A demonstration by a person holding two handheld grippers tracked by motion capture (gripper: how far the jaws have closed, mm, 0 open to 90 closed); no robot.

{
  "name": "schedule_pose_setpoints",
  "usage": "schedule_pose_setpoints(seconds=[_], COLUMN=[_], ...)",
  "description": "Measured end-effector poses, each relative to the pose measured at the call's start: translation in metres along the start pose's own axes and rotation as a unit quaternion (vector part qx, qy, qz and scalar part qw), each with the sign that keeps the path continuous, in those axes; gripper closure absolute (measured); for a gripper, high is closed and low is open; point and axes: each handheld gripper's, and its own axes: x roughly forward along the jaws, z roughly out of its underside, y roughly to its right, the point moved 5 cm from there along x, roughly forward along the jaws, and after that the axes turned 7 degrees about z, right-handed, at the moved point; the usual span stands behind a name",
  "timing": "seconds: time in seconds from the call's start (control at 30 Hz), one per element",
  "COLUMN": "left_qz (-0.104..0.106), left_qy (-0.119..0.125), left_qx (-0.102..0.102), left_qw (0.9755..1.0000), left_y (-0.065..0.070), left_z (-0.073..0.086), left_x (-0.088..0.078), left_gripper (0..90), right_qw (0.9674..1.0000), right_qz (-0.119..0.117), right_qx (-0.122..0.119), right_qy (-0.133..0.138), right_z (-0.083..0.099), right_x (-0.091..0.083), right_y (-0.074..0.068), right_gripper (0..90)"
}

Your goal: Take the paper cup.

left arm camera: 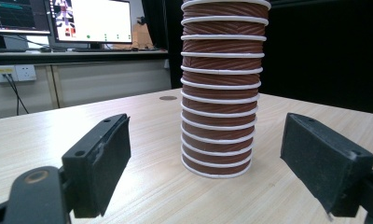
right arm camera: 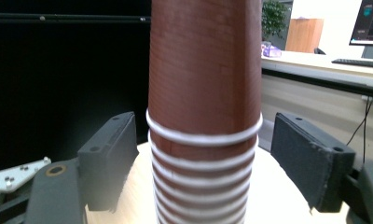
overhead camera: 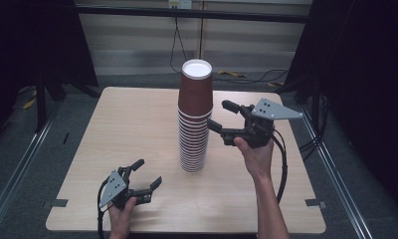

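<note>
- Nearest the high camera, the left gripper (overhead camera: 146,175) rests low on the tabletop (overhead camera: 137,124), fingers spread and empty, aimed at the base of the cup stack (overhead camera: 194,124) but well short of it.
- Upside-down brown cups stand nested in one tall stack near the tabletop's middle, all seemingly intact.
- Right gripper (overhead camera: 221,115) is raised beside the stack's upper part, fingers (right arm camera: 107,158) spread on either side of the top cup (right arm camera: 204,65), not yet touching.
- Judging by this, no cup is off yet; closing on the top cup and lifting remain.
</note>
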Motion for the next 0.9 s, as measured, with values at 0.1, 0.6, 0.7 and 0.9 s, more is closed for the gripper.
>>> schedule_pose_setpoints(seconds=[0.1,0.6,0.7,0.9], left_qz=[0.001,0.0,0.001,0.003], left_qy=[-0.002,0.0,0.001,-0.003], left_qx=[0.002,0.0,0.0,0.003], left_qw=[1.0,1.0,1.0,1.0], left_y=[0.0,0.0,0.0,0.0], left_z=[0.0,0.0,0.0,0.0], left_x=[0.0,0.0,0.0,0.0], left_gripper=[15.9,15.9,15.9,16.1], right_qw=[1.0,0.9998,0.9997,0.9993], right_qz=[0.0,-0.019,-0.022,-0.027], right_qx=[-0.005,-0.006,-0.008,-0.01], right_qy=[0.001,0.002,-0.005,-0.022], right_z=[-0.011,-0.044,-0.049,-0.056], right_x=[0.002,0.014,0.019,0.03], right_y=[-0.002,0.001,0.001,0.004], right_gripper=[21.5,17.6,17.1,17.0])
